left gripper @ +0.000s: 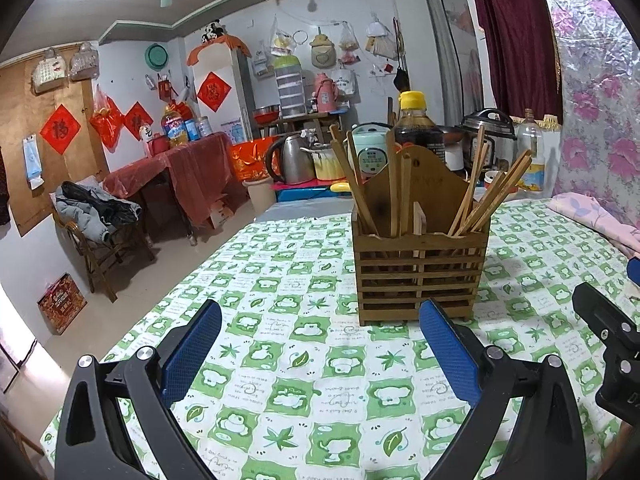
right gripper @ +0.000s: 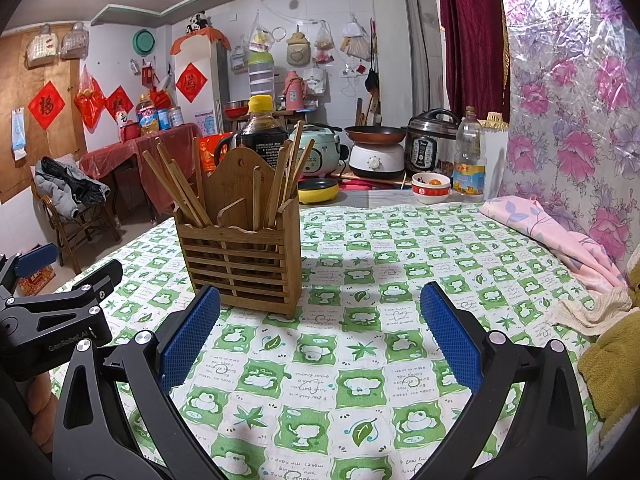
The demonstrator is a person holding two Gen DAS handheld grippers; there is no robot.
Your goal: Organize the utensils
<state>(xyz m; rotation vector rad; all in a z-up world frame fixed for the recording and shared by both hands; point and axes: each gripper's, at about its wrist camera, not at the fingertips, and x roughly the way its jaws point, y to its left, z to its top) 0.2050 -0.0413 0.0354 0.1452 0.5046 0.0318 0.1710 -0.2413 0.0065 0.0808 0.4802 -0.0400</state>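
A wooden slatted utensil holder stands upright on the green-and-white tablecloth, holding several wooden chopsticks in its two compartments. It also shows in the right wrist view, with its chopsticks leaning outward. My left gripper is open and empty, low over the cloth just in front of the holder. My right gripper is open and empty, in front and to the right of the holder. The right gripper's body shows at the left view's right edge; the left gripper's body shows at the right view's left edge.
A dark sauce bottle with a yellow cap stands behind the holder. Rice cookers, a kettle, a pan, a bowl and an oil bottle sit past the table's far edge. Pink cloth lies along the right wall. A chair stands left.
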